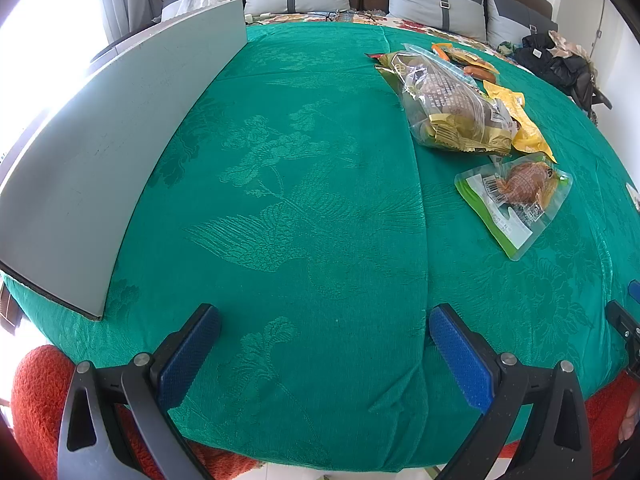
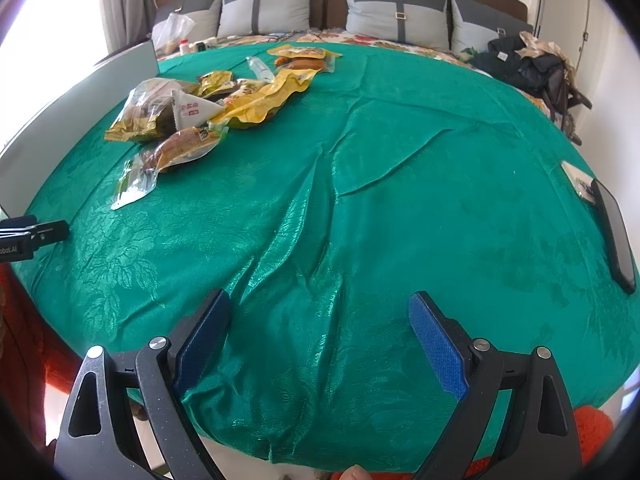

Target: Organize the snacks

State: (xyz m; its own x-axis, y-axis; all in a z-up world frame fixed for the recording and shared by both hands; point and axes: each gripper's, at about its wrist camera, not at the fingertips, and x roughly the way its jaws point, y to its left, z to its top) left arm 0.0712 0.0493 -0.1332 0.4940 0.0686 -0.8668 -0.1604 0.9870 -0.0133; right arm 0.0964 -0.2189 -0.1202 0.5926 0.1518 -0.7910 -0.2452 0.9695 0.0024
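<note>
A pile of snack packets lies on the green tablecloth [image 1: 300,200]. In the left wrist view a clear bag of gold-wrapped sweets [image 1: 452,104] lies at the upper right, with a green-edged meat packet [image 1: 516,200] nearer and yellow packets [image 1: 520,124] behind. My left gripper [image 1: 324,324] is open and empty, well short of them. In the right wrist view the pile [image 2: 208,100] lies at the upper left, the meat packet [image 2: 176,152] nearest. My right gripper [image 2: 320,316] is open and empty over bare cloth [image 2: 380,200].
A grey board [image 1: 108,152] stands along the table's left edge. A dark phone [image 2: 616,236] and a small card lie at the right edge. Beyond the table are a bed with grey pillows [image 2: 396,12] and dark clothes [image 2: 532,64].
</note>
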